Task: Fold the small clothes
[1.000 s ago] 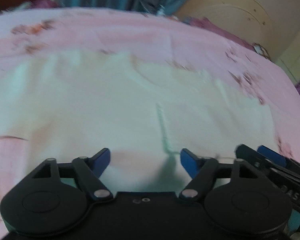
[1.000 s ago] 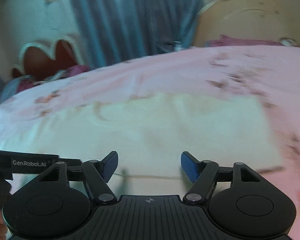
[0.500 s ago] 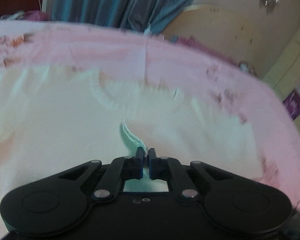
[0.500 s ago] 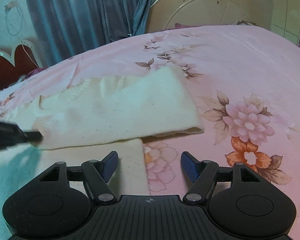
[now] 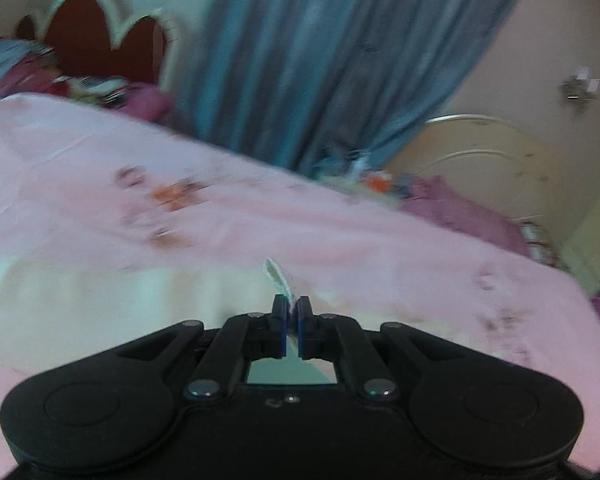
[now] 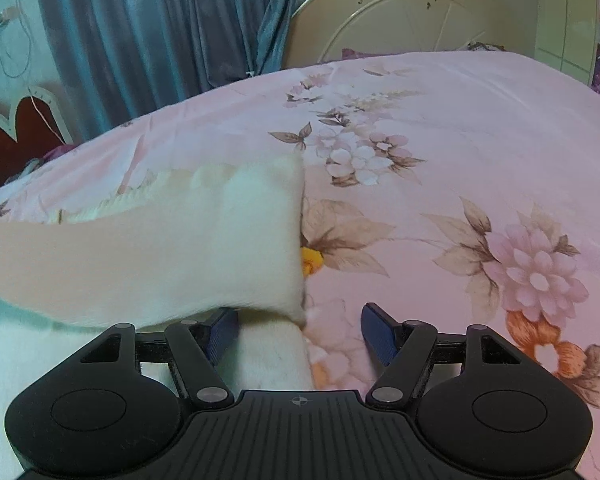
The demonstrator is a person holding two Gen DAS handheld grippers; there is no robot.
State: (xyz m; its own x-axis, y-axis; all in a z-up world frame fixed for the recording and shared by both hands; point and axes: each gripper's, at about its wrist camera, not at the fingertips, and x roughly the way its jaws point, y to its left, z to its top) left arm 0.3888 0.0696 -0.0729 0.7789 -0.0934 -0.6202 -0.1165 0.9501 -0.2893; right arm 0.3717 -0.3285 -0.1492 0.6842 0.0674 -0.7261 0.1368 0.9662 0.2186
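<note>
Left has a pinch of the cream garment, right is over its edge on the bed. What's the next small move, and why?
Probably finish closing the right gripper on the cream garment. Its jaws are closing, and the garment's right edge already lies between them, though the pads don't press it yet. The left gripper is shut on a fold of the cloth, so a second grip would let both hands carry the fold over the pink bedsheet.

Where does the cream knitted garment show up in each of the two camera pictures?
Left wrist view: the cream knitted garment lies lower left; a strip is pinched in the left tongs.
Right wrist view: it fills the left, a lifted flap.
Shared landmark: the blue-grey curtain behind the bed.
</note>
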